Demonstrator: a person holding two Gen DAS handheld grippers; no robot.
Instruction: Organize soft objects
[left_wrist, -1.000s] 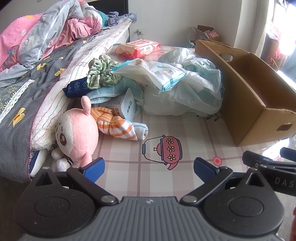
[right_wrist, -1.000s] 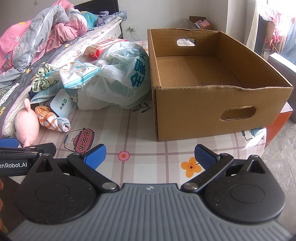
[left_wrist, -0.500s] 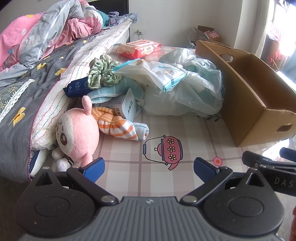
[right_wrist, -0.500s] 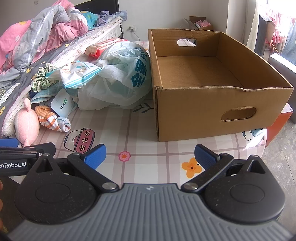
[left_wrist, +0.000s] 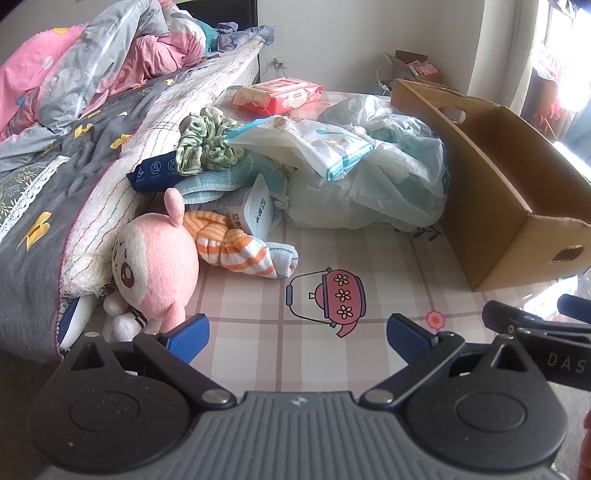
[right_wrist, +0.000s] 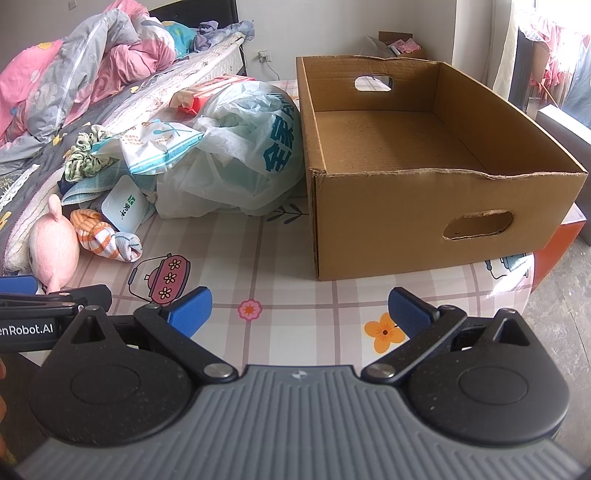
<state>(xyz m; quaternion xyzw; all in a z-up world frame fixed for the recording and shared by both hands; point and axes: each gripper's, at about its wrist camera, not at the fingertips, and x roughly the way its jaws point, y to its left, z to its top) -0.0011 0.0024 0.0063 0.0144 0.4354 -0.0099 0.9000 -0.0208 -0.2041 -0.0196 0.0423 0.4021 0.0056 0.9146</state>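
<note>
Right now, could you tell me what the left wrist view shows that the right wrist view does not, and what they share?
Only the left wrist view shows the pink plush toy's face and the dark blue packet under the green scrunchie.

Only the right wrist view shows the bare inner floor of the cardboard box and the orange flower print on the tablecloth.

Both show the striped orange sock bundle, the white plastic bag, the teapot print, and the left gripper and right gripper, open and holding nothing.

- A home bedroom.
- Bed with rumpled quilt.
- Beside the bed: plush toy, socks, cardboard box.
</note>
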